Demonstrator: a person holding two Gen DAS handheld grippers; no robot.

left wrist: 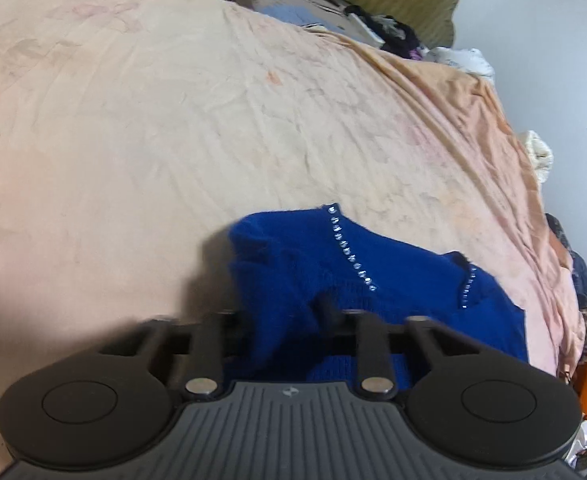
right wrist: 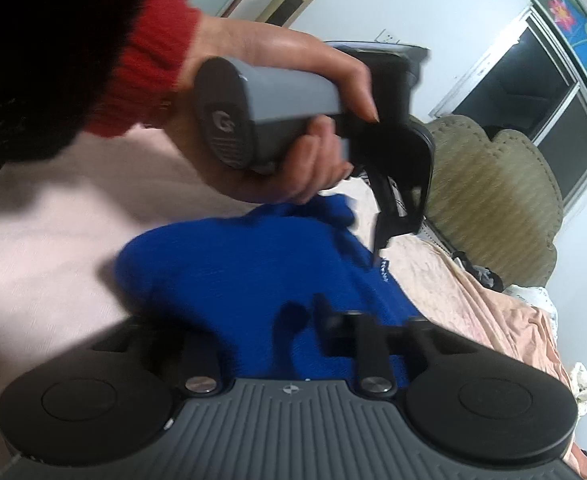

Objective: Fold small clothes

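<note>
We take the blue knit sweater [left wrist: 333, 280] as our landmark; it lies bunched on the peach bedsheet [left wrist: 173, 120], which spreads away on every side of it. A row of small clear beads [left wrist: 351, 254] runs along the sweater's neckline. In the left wrist view, the left gripper [left wrist: 281, 314] sits at the sweater's near edge, and blue fabric fills the space between its fingers; we read the jaws as clamped on the sweater. In the right wrist view, the right gripper [right wrist: 277, 320] sits over the sweater's near side with fabric covering its fingertips; we cannot tell whether these jaws are apart or together. Above the sweater in that view, the person's left hand [right wrist: 293, 120], in a red cuff [right wrist: 149, 60], grips the grey handle of the left gripper. Beyond the sweater's far side we see an olive upholstered headboard [right wrist: 493, 200] and a dark window [right wrist: 541, 92].
</note>
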